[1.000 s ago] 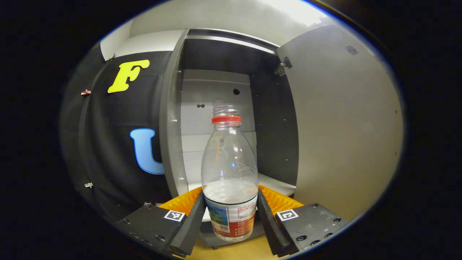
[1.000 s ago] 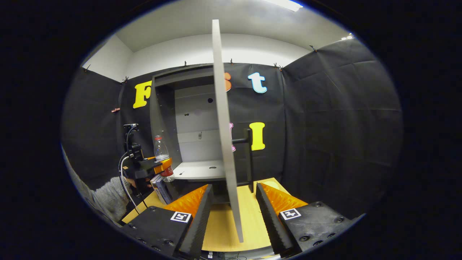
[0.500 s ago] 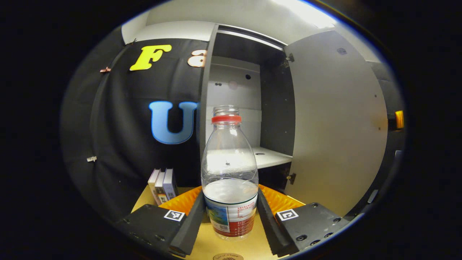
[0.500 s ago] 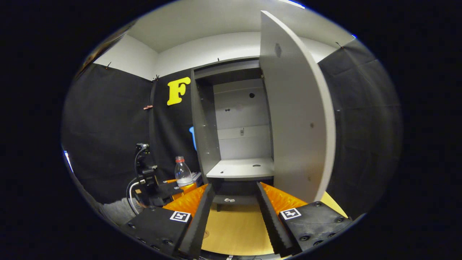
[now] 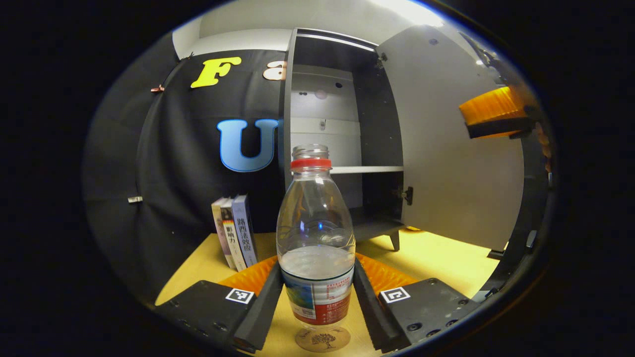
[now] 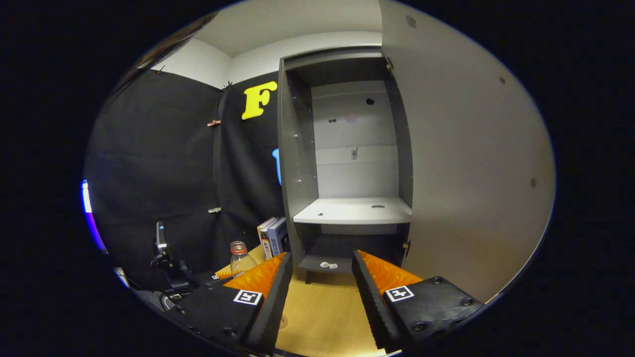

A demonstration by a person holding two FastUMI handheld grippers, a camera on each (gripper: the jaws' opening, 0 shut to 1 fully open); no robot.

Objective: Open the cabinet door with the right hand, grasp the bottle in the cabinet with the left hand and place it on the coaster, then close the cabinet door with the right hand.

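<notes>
Clamping the bottle (image 5: 316, 248) low on its labelled waist, the left tongs (image 5: 317, 305) hold it just above the coaster (image 5: 322, 339) on the counter (image 5: 436, 258). Light, thin-walled, part-filled: squeeze gently. Right tongs (image 6: 317, 292) stand apart, empty.

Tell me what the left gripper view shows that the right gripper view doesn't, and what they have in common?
Left gripper view alone: the coaster under the bottle, which the left gripper clamps by its labelled lower part, and a door hinge.

Right gripper view alone: the right gripper open with nothing between its fingers, and small pale bits on the cabinet's bottom shelf.

Both: the cabinet with its door swung open, the books standing beside it, the wooden table and the bottle.
</notes>
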